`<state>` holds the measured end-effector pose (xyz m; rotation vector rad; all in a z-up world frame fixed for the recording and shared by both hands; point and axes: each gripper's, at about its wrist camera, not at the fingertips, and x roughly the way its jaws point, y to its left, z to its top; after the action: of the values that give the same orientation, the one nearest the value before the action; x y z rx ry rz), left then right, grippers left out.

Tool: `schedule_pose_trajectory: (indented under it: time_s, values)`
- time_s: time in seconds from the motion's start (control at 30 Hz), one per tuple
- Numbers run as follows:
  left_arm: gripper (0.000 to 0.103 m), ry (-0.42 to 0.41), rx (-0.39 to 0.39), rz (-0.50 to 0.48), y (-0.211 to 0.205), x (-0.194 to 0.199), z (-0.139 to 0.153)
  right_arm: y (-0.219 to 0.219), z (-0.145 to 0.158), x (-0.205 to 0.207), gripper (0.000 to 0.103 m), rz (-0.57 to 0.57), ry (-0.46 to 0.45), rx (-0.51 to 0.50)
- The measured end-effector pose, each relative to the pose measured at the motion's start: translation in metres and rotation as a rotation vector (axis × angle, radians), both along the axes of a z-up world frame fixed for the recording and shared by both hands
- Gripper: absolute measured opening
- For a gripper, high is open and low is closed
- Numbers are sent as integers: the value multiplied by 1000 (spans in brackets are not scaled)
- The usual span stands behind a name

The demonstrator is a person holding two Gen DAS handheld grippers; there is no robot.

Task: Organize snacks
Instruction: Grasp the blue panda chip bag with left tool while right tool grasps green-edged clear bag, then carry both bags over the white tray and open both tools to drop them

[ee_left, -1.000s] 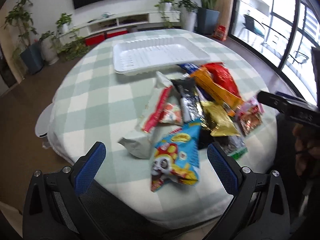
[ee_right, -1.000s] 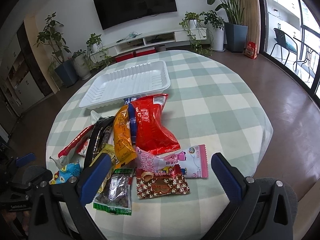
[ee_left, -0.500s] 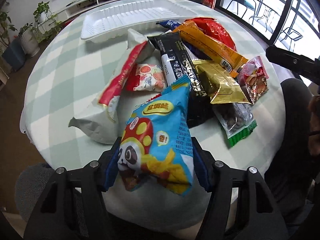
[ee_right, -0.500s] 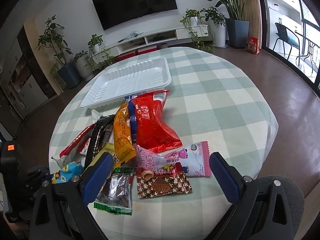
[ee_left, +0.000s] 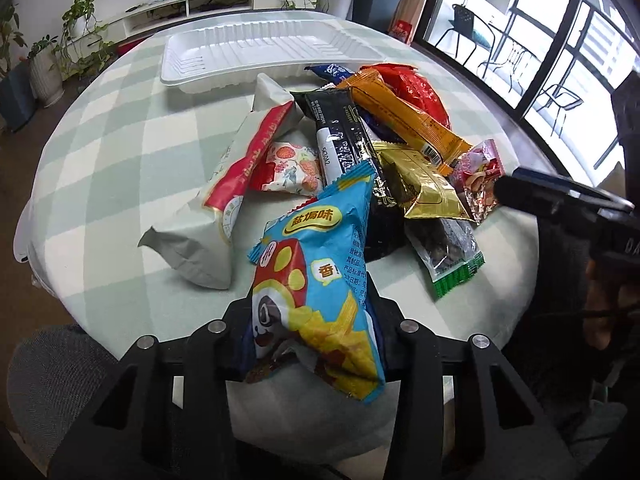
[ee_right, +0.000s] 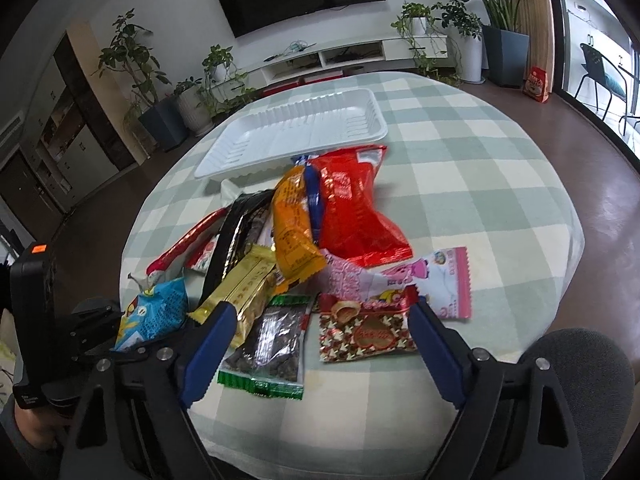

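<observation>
1. The white tray (ee_left: 276, 50) lies at the far side of the checked table (ee_left: 100, 160), with the snack pile just in front of it.
2. The left gripper (ee_left: 314, 344) is clamped on the blue panda snack bag (ee_left: 320, 280) at the near edge; the bag hides its pads.
3. The right gripper (ee_right: 316, 344) hangs with jaws spread wide over the clear green-edged packet (ee_right: 272, 348) and the red heart packet (ee_right: 364, 332).

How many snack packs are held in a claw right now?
1: the blue panda pack is pinched in the left claw at the table's near edge. The right claw is open, holding nothing. No others look hidden.
</observation>
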<state>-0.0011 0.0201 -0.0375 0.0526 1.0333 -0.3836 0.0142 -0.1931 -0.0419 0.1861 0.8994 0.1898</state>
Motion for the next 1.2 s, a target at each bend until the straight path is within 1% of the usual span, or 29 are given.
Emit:
schedule_pose_trajectory:
  time_s: [0.1,0.13,0.23,0.33,0.4,0.53,0.6,0.7,0.73,0.8,0.83,0.87,0.9,0.97,1.03,1.1,1.2]
  values:
    - [40,-2,-71,10,11,-5,4,9,-7,-2,84,29,40,3]
    - [40,-3,-95,11,14,-7,6,13,-9,-3,81,40,48,4]
    - [40,-9,-173,20,27,-16,11,26,-9,-5,78,77,62,11]
    - [40,-14,-201,31,36,-21,10,41,-10,-4,78,113,77,10]
    - [40,-18,-219,39,39,-22,10,50,-17,0,78,116,105,-23]
    - [40,-31,-246,32,41,-26,11,57,-32,9,78,84,149,-99]
    - [40,-36,-253,31,42,-27,10,60,-34,12,78,76,134,-143]
    - [40,-36,-261,33,45,-27,7,67,-38,18,78,97,117,-203]
    - [40,-35,-262,33,46,-27,6,71,-38,18,72,110,107,-236]
    - [40,-36,-261,36,47,-28,6,74,-37,16,65,136,98,-262]
    - [40,-34,-262,39,48,-27,5,74,-36,15,61,141,97,-262]
    - [40,-32,-262,42,48,-27,5,74,-36,13,59,144,99,-262]
    - [40,-32,-262,43,48,-27,5,73,-35,12,52,146,99,-262]
    - [40,-32,-262,43,48,-26,5,70,-34,10,47,145,107,-248]
    - [40,-30,-262,39,46,-27,5,66,-32,7,33,142,111,-239]
    - [40,-29,-261,37,44,-27,4,63,-31,6,27,139,118,-218]
    - [40,-28,-261,33,42,-27,4,61,-29,3,25,145,123,-200]
